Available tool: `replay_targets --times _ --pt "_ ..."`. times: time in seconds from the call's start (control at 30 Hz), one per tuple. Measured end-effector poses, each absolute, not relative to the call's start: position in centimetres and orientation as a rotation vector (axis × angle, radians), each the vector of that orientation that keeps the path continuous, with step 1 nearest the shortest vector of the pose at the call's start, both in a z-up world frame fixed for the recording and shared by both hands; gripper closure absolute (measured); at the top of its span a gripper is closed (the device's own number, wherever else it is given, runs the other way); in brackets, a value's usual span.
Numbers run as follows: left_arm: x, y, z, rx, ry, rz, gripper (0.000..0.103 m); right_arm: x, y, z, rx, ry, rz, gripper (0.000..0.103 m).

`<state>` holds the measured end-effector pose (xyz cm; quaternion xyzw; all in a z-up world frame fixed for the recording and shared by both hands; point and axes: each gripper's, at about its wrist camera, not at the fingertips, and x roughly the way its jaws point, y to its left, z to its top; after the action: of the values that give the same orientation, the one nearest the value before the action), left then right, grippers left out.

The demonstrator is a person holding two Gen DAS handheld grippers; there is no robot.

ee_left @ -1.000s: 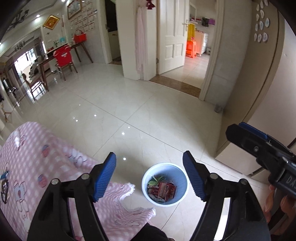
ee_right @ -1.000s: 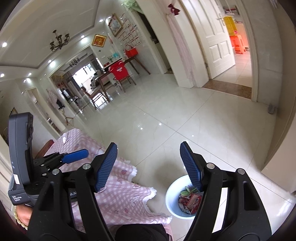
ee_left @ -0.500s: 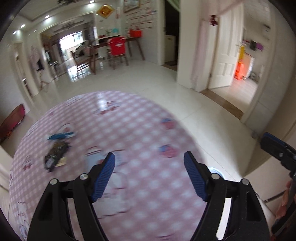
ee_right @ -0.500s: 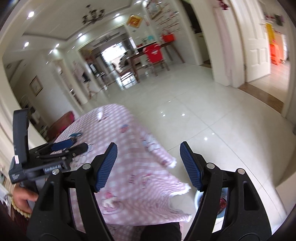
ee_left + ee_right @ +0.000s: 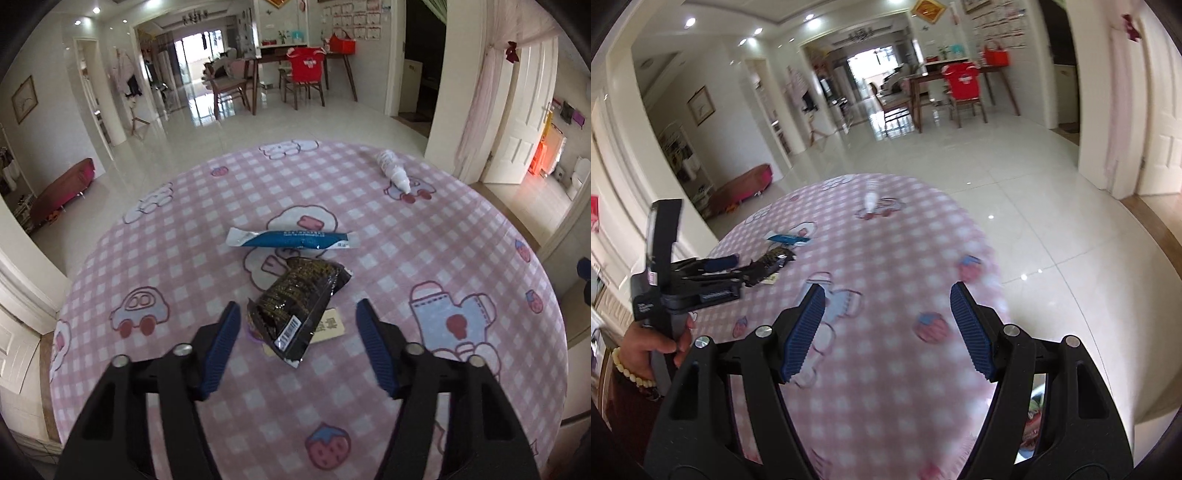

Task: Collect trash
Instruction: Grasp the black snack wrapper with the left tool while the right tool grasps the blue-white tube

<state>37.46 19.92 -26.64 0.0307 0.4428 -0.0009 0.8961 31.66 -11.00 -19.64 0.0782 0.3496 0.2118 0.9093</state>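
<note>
A black snack wrapper [image 5: 299, 306] lies on the pink checked tablecloth [image 5: 406, 258], on top of a beige card [image 5: 330, 326]. My left gripper [image 5: 297, 314] hovers over it with a finger on either side; the jaws are closing and the pads stand apart from it. Beyond it lie a blue and white sachet [image 5: 288, 239] and a small white bottle [image 5: 393, 170] on its side. In the right wrist view my right gripper [image 5: 886, 295] is open over the cloth [image 5: 894, 229] with nothing between its fingers. The left gripper [image 5: 738, 267] shows there at the wrapper [image 5: 772, 264].
A pale blue bin [image 5: 1036, 413] with trash in it stands on the tiled floor by the table's near right edge, mostly hidden behind my right finger. A hand [image 5: 653, 343] holds the left gripper. A dining table with chairs [image 5: 306, 74] stands far back.
Both views have swung from the bin and floor onto the table. The left gripper has come over the black wrapper and its jaws have narrowed. The right jaws keep their width.
</note>
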Motion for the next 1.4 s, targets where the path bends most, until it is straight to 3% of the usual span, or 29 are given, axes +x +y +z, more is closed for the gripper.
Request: replay_targets --times 0.13,0.17,0.2,0.33,0.63,1.0,1.03,1.07,1.1,1.2,1.4 --pt "38.8 20.2 -27.7 0.072 0.933 -0.011 0.053 33.9 -8.2 -19.8 0.118 0.742 0.469 0.033" --pt "39.1 20.3 -27.8 0.074 0.932 -0.015 0.058 34.4 -7.4 -19.8 0.105 0.748 0.474 0.033" --pt "39.3 20.4 -27.9 0.078 0.928 -0.019 0.071 35.0 -6.5 -19.9 0.094 0.752 0.481 0.033" --pt "39.1 21.7 -27.3 0.012 0.891 -0.039 0.088 36.7 -3.8 -20.2 0.058 0.770 0.505 0.033" --pt "35.8 26.2 -24.3 -0.178 0.782 -0.074 0.090 40.8 4.1 -21.6 -0.074 0.816 0.599 0.033" --pt "35.3 30.2 -24.3 -0.188 0.777 0.157 0.090 44.7 13.6 -24.5 -0.339 0.834 0.699 0.034" --pt "35.4 30.1 -24.4 -0.188 0.778 0.154 0.090 45.0 14.0 -24.7 -0.348 0.841 0.699 0.039" --pt "35.5 30.0 -24.4 -0.189 0.782 0.151 0.090 45.4 14.4 -25.2 -0.354 0.858 0.707 0.054" --pt "35.5 30.0 -24.5 -0.189 0.784 0.149 0.090 45.7 14.4 -25.7 -0.360 0.874 0.707 0.056" --pt "35.6 29.5 -24.4 -0.185 0.788 0.140 0.090 46.0 14.2 -25.9 -0.358 0.872 0.711 0.089" --pt "35.4 27.8 -23.7 -0.170 0.772 0.119 0.090 44.9 11.7 -25.8 -0.288 0.861 0.723 0.093"
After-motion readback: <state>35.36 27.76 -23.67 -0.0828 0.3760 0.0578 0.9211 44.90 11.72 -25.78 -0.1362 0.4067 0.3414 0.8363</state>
